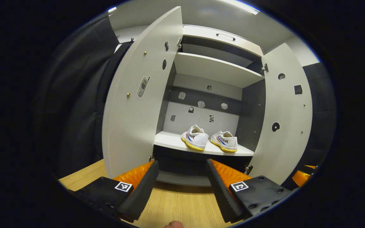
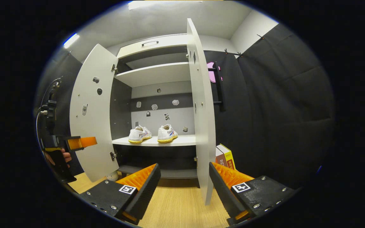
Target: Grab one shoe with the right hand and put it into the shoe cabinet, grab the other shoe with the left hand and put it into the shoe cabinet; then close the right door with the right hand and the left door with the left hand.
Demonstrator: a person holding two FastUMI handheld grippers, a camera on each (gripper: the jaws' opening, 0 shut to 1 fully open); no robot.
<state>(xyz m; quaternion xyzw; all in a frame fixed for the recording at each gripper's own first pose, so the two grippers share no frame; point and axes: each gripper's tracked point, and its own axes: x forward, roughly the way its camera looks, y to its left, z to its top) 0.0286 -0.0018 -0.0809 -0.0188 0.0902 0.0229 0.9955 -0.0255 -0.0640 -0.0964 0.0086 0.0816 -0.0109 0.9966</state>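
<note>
Nearest me, my left gripper [image 1: 182, 183] hangs with fingers spread over the pale wood-grain floor [image 1: 176, 205]; my right gripper [image 2: 184, 186] is likewise spread, holding nothing. Well ahead, two white canvas shoes with yellow soles [image 1: 209, 139] sit side by side on the grey shoe cabinet's middle shelf [image 1: 169, 143], heels toward me, long axes running inward. Both doors stand open; side lettering is unreadable.

Right door [image 2: 201, 120] edge-on between jaws; cabinet [image 1: 214, 68] mouth open.

Both shoes [image 1: 209, 141] on cabinet shelf [image 1: 169, 141], doors open; left tongs [image 1: 182, 185] open, empty.
</note>
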